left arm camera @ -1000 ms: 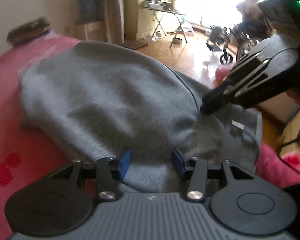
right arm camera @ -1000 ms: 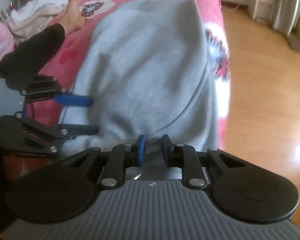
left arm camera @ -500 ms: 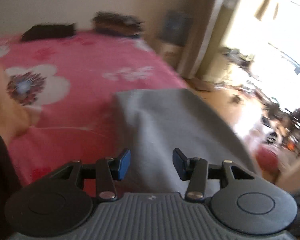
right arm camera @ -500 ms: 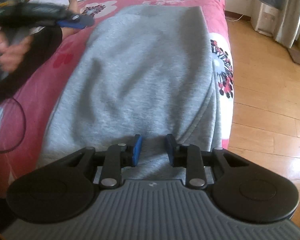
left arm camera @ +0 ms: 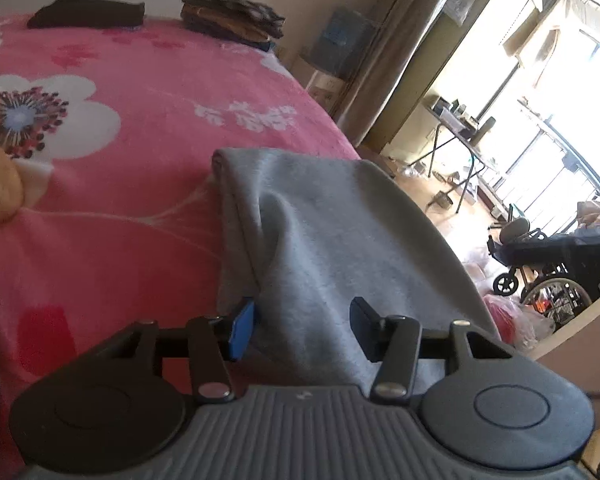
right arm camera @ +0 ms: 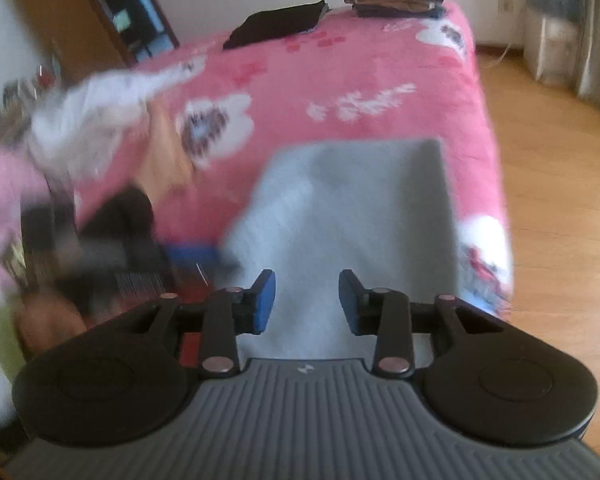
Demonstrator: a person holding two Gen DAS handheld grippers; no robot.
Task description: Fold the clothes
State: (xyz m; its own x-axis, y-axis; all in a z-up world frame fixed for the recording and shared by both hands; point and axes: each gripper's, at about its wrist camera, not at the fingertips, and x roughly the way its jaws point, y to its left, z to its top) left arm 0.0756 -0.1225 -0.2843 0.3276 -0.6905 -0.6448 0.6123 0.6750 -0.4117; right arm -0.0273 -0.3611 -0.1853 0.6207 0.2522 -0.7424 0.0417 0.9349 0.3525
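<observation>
No readable text, label, brand name, number or sign in either view. Only a small pale mark, a logo-like zigzag without letters, on the ribbed grey body of the left gripper (left arm camera: 302, 330) and the same on the right gripper (right arm camera: 307, 304). Printed flowers and blotches on the pink bedspread (left arm camera: 140, 92), no words among them. A blurred striped patch, perhaps a barcode, at the left of the right wrist view (right arm camera: 138, 280), too smeared to read. Blue box (left arm camera: 342, 46) by the curtain with faint markings, too small to make out.
</observation>
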